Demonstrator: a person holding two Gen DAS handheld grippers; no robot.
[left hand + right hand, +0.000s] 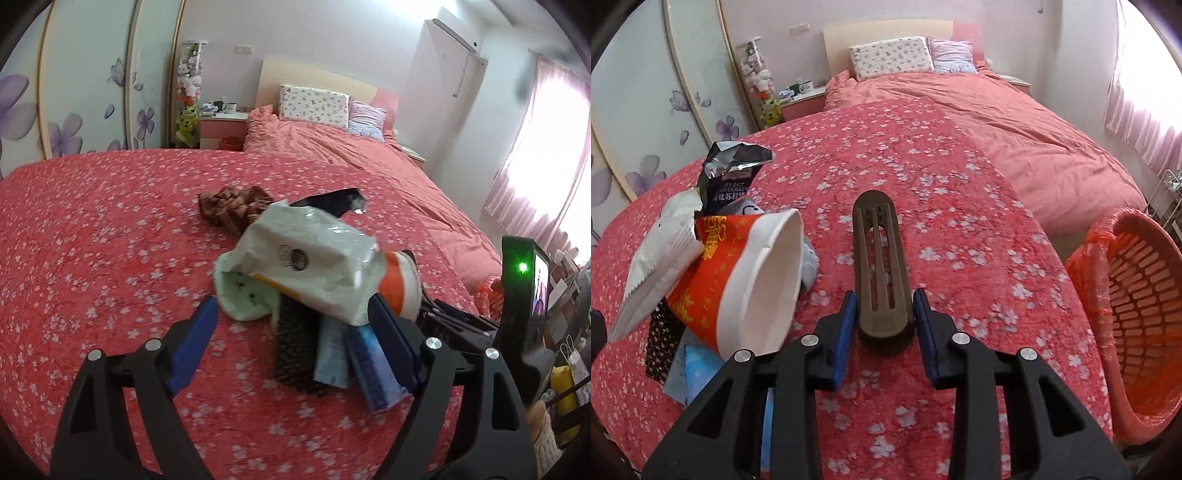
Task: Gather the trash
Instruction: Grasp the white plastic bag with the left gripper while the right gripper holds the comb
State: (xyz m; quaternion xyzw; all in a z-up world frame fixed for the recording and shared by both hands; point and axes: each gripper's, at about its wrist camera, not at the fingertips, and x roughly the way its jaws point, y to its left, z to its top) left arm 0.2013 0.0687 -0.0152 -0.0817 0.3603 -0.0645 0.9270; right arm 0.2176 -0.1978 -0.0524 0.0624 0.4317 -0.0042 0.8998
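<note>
R gripper (884,314) is clamped on the near end of a brown slotted piece (881,258), centre frame, long axis pointing away over the bed. Orange basket (1137,295) sits at right edge. L gripper (295,328), fingers apart, faces the wrapper pile (306,273).

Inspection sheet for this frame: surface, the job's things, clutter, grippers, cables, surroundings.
Surface: red floral bedspread.
Job's things: paper cup on its side in a pile with a white wrapper and dark snack bag; orange bin at the right.
Clutter: brown slotted piece; brown scrunchie.
Grippers: right gripper pads against the slotted piece; left gripper open at the pile.
Cables: nothing seen.
Surroundings: pillows, nightstand, pink curtain.
</note>
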